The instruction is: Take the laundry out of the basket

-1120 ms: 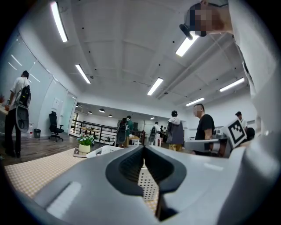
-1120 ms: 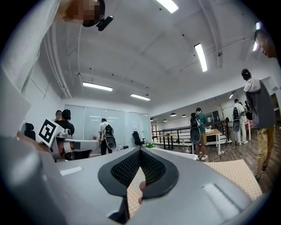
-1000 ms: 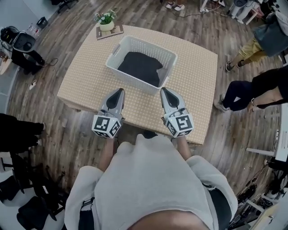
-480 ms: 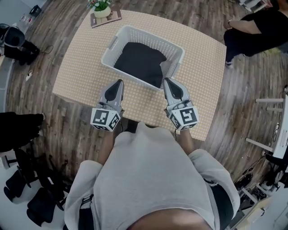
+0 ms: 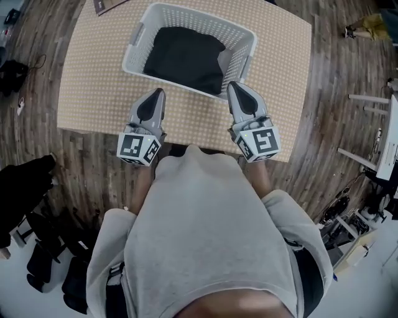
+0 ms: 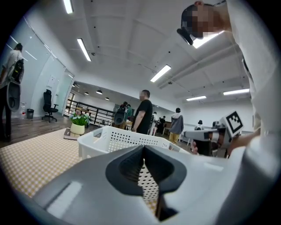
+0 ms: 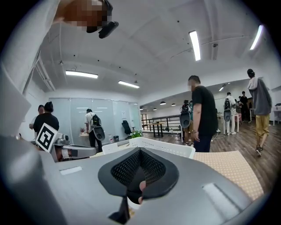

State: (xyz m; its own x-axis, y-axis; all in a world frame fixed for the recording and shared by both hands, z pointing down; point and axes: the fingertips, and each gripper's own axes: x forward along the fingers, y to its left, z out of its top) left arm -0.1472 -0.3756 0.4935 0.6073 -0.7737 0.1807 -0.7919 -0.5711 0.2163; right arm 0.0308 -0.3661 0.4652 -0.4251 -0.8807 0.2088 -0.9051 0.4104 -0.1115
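A white perforated laundry basket (image 5: pixel 238 37) stands on the checked beige table (image 5: pixel 93 81), with a black garment (image 5: pixel 183 56) lying inside it. My left gripper (image 5: pixel 159 93) sits just before the basket's near wall, to its left, shut and empty. At the near right corner of the basket my right gripper (image 5: pixel 232 87) is also shut, nothing in it. In the left gripper view the basket (image 6: pixel 109 140) rises right behind the closed tips of the left gripper (image 6: pixel 143 149). The right gripper view shows the basket rim (image 7: pixel 162 147) behind the right gripper (image 7: pixel 139 151).
A potted plant (image 6: pixel 79 124) on a dark mat (image 5: pixel 106 5) stands at the table's far left corner. Several people (image 6: pixel 142 112) stand beyond the table. Black gear (image 5: pixel 25 186) lies on the wooden floor at the left; furniture legs (image 5: pixel 367 112) stand at the right.
Both grippers have sunk a little and stay by the basket's near wall. The head view has tilted down, so the table and basket sit higher and the plant has left it.
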